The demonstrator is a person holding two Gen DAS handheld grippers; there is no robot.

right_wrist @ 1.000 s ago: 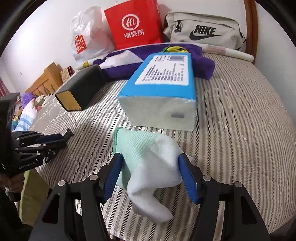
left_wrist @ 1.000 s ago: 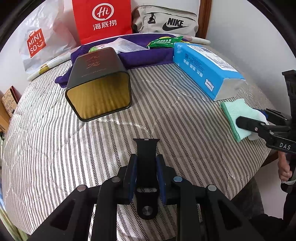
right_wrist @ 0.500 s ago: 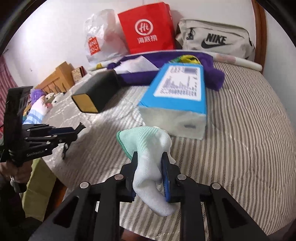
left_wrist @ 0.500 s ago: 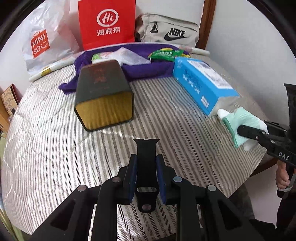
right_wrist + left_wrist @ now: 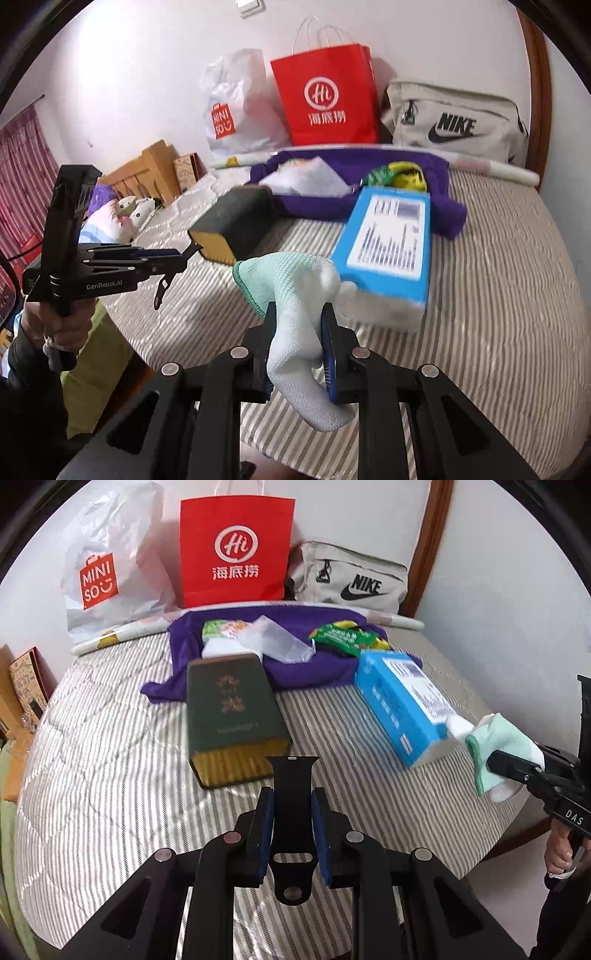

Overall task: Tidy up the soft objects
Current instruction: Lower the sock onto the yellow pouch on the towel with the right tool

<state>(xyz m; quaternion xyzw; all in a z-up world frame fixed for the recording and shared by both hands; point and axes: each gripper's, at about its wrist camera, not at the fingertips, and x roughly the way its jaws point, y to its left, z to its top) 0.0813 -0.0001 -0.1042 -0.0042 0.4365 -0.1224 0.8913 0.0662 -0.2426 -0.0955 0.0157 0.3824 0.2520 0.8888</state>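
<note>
Since the earlier pictures the right gripper point(image 5: 297, 345) has closed on the mint-green and white knitted sock point(image 5: 295, 295) and lifted it off the grey-and-white striped bedspread point(image 5: 498, 314); both grippers now sit higher and farther back from the bed.

Its jaws are pressed together on the sock's middle, so the green cuff stands up above the fingers and the white toe hangs limp below. In the left wrist view the sock point(image 5: 498, 746) hangs in the air at the near right edge of the bed, just in front of the blue rectangular tissue pack point(image 5: 399, 705).

The left gripper point(image 5: 293, 834) pinches a black rubber watch strap point(image 5: 293, 794) across its width, held above the bed, near the open gold end of the dark green rectangular tin point(image 5: 232, 716) lying on its side.

Both pieces look light. The sock is soft and floppy: it will fold and swing, so a grip at mid-length, as now, seems sound. The strap looks bendy but holds its line, and smooth rubber may slip, so flat pads across its broad faces would suit it.
</note>
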